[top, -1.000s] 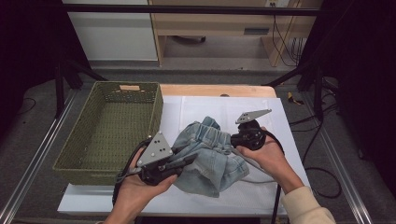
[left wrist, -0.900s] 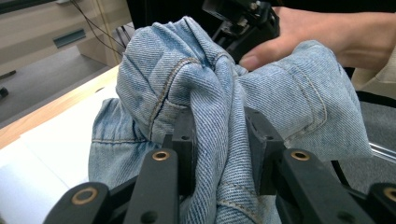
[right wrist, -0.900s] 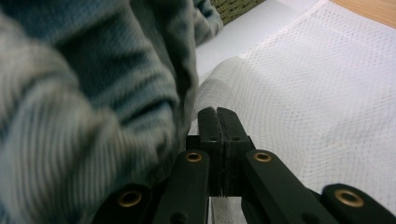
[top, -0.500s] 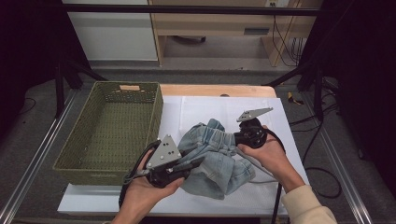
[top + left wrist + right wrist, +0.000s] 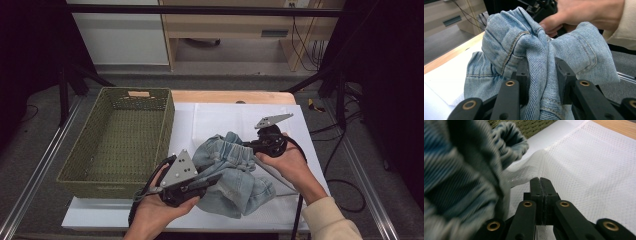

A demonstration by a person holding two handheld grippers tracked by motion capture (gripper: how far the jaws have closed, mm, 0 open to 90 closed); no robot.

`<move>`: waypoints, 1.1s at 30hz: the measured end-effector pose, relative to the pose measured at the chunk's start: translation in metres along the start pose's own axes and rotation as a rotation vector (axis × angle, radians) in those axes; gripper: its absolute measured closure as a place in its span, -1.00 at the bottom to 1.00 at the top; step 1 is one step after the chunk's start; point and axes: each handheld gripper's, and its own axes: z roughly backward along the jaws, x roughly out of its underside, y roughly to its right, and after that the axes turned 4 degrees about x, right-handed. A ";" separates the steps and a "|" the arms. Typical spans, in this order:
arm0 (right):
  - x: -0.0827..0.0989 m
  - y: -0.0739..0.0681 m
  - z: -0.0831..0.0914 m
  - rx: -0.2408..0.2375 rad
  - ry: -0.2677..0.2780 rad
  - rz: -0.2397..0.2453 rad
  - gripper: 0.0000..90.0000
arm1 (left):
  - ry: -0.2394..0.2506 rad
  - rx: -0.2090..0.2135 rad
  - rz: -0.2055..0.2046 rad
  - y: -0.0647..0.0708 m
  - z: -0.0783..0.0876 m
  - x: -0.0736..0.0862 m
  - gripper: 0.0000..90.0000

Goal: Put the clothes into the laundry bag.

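jeans (image 5: 232, 172) bunched mid-mat, at 3 o'clock of basket (image 5: 120, 137) | left gripper (image 5: 212, 179) clamped on a denim fold, has crept slightly toward 6 with it | right gripper (image 5: 248, 145) jaws pressed together, nothing between, parked at heap's 2 o'clock edge, unmoved | change small: regrip or fold likely, basket not yet reached

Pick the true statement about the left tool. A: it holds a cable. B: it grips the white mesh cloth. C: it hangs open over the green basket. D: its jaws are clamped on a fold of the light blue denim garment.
D: in the left gripper view the left tool has a bunched fold of the denim garment pinched between its two black jaws, above the white mesh cloth.
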 end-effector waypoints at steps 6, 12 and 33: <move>-0.002 0.002 0.000 0.004 0.006 -0.003 1.00 | -0.015 0.024 -0.015 0.009 -0.008 0.000 0.52; -0.006 0.001 0.001 0.011 0.004 0.006 1.00 | -0.028 0.032 -0.019 0.012 -0.021 0.001 0.52; -0.006 0.004 0.001 0.030 0.015 0.002 1.00 | -0.038 0.061 -0.004 0.014 -0.037 0.009 0.52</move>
